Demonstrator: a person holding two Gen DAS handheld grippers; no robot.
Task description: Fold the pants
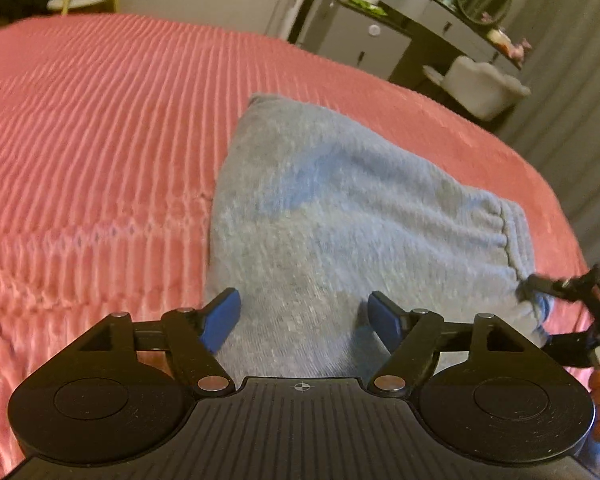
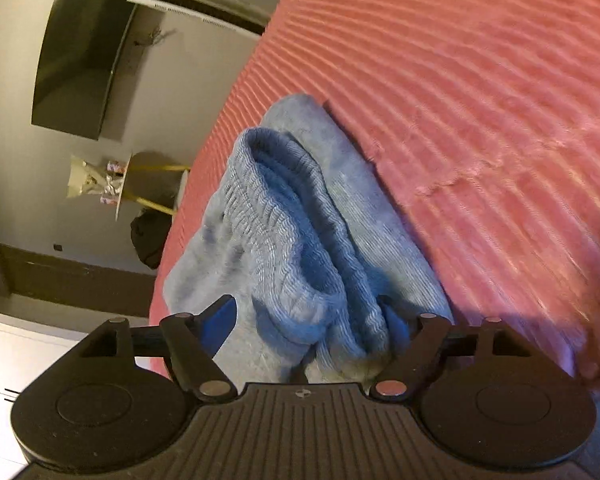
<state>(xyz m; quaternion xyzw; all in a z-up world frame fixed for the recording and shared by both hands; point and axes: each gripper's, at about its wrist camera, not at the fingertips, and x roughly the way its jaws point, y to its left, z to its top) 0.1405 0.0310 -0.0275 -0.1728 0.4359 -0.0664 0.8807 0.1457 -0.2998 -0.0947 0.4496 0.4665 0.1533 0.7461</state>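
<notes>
Light blue knit pants [image 1: 340, 208] lie folded in a thick pile on a pink ribbed bedspread [image 1: 100, 120]. My left gripper [image 1: 304, 320] hovers open over the near end of the pile, its blue pads [image 1: 224, 318] wide apart and not pressing the cloth. My right gripper [image 1: 552, 312] shows at the right edge, by the pile's ribbed corner. In the right wrist view the ribbed band of the pants [image 2: 284, 216] bunches up between the jaws of the right gripper [image 2: 308, 326]. Those jaws stand wide, the left pad clear of the cloth and the right one partly hidden by a fold.
The bedspread [image 2: 480, 100] stretches wide beyond the pants. Off the bed stand a grey dresser [image 1: 380, 36] with a round mirror and small items, and a white stool [image 1: 480, 84]. A wall-mounted screen [image 2: 80, 60] and a small yellow-legged table [image 2: 148, 184] are on the other side.
</notes>
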